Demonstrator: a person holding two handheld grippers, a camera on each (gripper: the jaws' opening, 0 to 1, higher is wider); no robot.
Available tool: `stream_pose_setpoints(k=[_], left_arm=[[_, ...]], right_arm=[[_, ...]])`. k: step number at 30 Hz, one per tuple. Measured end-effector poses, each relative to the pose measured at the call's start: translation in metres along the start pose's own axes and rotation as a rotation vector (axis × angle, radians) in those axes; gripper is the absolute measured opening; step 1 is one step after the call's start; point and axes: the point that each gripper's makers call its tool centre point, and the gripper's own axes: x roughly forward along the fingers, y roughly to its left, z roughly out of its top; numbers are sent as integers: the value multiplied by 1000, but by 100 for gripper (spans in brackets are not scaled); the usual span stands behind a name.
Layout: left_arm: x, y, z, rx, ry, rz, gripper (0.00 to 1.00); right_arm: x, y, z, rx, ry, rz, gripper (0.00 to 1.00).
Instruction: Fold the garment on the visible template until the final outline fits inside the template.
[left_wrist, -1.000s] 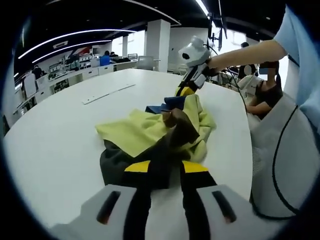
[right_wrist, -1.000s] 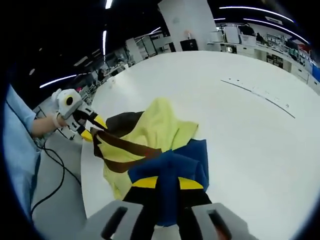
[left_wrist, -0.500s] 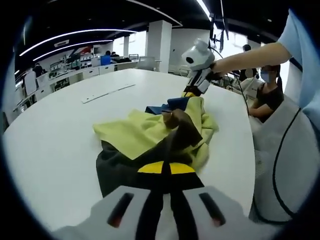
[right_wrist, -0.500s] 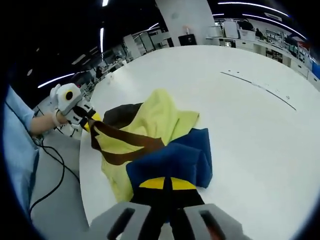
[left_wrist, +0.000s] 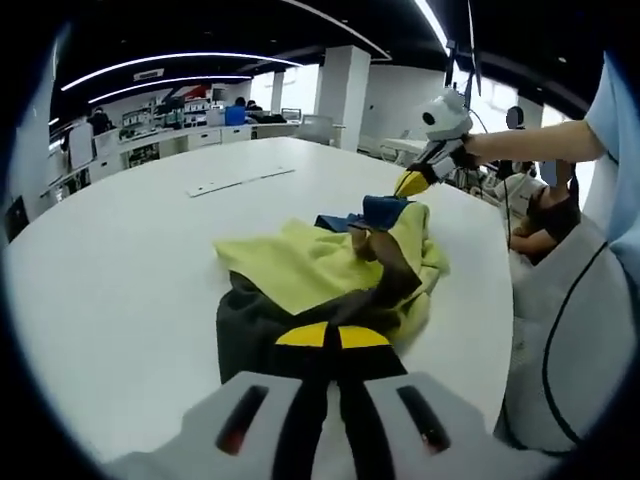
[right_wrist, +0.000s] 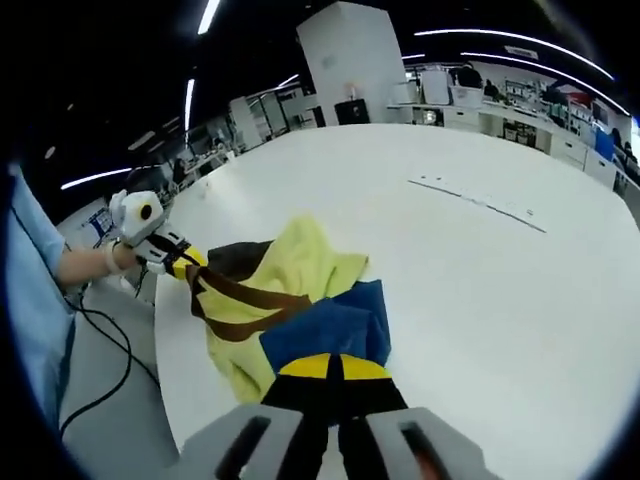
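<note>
A: What's the biggest thing here?
B: The white table (left_wrist: 120, 270). The garment (left_wrist: 330, 275), yellow with dark, brown and blue parts, lies bunched near the table's edge by the person.

A: And the left gripper (left_wrist: 332, 340)?
B: Its jaws are pressed together on the garment's dark corner, at the table's near edge.

A: The right gripper (right_wrist: 333, 368)?
B: Jaws closed together, right at the blue part; I cannot tell whether cloth is pinched. A thin strip (left_wrist: 240, 181) lies well beyond the garment.
</note>
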Motion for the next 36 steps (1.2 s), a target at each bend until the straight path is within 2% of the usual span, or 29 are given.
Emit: stream_pose_setpoints(k=[11,17,20,30,33,36], left_arm=[[-16,15,21,-36,-39,47,0],[-28,25,38,-50,-85,74,0],[-37,30,56,-40,-121,86,0],[-66,45,121,2,-236,121,0],[-77,45,149,-1,-306,118,0],[-88,45,172,18,-344,120,0]], right_arm=[[-45,2,17,69,-172,-70,0],[-71,13,39,111,-301,-76,0],[-84,21,52,119,-359,-70,0],[-125,41,104,67,-528,-81,0],[-140,46,121,55,-587,-82,0],[-155,51,138,42,-633,-80,0]])
